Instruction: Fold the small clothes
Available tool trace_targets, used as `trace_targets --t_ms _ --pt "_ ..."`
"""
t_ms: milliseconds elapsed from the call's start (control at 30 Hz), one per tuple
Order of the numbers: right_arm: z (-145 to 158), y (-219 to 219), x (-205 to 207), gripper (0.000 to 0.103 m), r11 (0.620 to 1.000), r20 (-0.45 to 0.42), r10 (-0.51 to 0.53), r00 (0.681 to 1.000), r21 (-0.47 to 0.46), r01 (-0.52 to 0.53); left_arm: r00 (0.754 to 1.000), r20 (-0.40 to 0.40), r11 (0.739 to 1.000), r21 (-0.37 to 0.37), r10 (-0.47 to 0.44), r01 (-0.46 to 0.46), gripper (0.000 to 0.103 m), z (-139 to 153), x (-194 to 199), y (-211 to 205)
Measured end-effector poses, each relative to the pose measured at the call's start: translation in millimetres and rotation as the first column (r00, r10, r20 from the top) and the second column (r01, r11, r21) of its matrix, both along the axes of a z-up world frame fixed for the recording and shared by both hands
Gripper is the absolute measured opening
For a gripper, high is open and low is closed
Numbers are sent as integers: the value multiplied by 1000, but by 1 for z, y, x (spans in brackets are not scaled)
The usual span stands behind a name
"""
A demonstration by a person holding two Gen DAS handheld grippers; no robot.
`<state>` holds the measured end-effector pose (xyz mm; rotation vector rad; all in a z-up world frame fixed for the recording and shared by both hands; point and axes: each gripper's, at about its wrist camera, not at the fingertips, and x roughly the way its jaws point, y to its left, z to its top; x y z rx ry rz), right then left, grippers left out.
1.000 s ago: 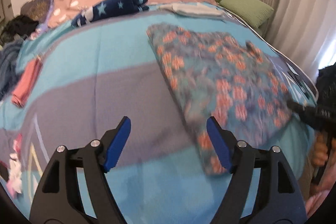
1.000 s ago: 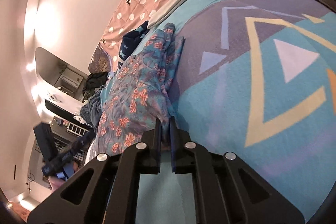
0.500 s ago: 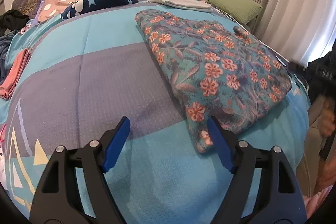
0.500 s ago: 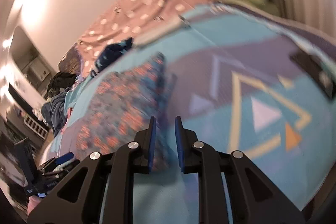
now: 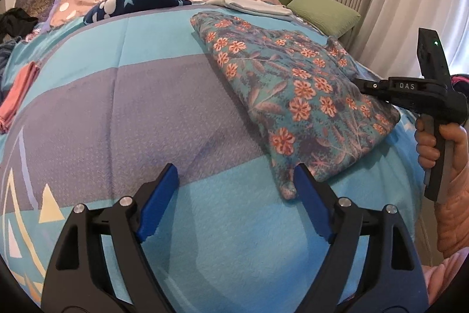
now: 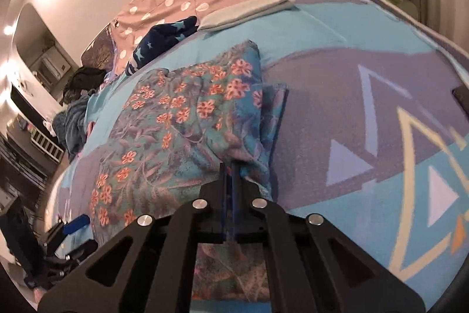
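My left hand-held gripper (image 5: 236,181) hovers over the bed (image 5: 140,96) near its front edge, jaws spreading wider with nothing between them; its right blue pad (image 5: 310,204) sits just beside the nearest corner of the folded floral garment (image 5: 296,96). The garment lies toward the bed's right edge. My right hand-held gripper (image 6: 229,166) is pressed together, its tips over the garment's folded edge; I cannot tell whether any cloth is pinched.
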<state>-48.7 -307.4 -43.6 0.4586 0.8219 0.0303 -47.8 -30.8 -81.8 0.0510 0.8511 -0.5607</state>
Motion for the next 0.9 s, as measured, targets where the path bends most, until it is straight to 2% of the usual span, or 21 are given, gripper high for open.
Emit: trace_targets --t_ms 100,133,167,267,333,533,667,900 --pt "12 1 -2 32 999 15 43 999 -13 -43 998 -55 996 -92 -9 4 83 9 13 9" --pt "18 -1 -2 49 999 29 42 999 -10 -41 998 -66 990 -139 -12 3 83 14 18 13" --pt "23 -6 -1 59 1000 51 28 998 -8 -27 997 -71 984 -178 -15 2 83 19 23 15" --pt "31 -20 7 61 1000 52 -9 999 -4 10 998 -66 975 -224 -24 9 83 29 40 14" --pt "28 -29 12 64 1000 29 -5 1000 7 5 997 -74 976 -220 -26 9 83 29 50 10" --pt "-5 -37 35 68 996 -92 56 994 78 -49 982 -178 976 -214 -67 27 83 10 80 -13" --pt "-7 -41 39 72 992 -67 92 994 96 -85 977 -181 976 -207 -110 72 83 5 93 -29" --pt "-9 -45 67 74 970 -53 202 978 149 -192 973 -194 980 -178 -128 94 83 3 122 -52"
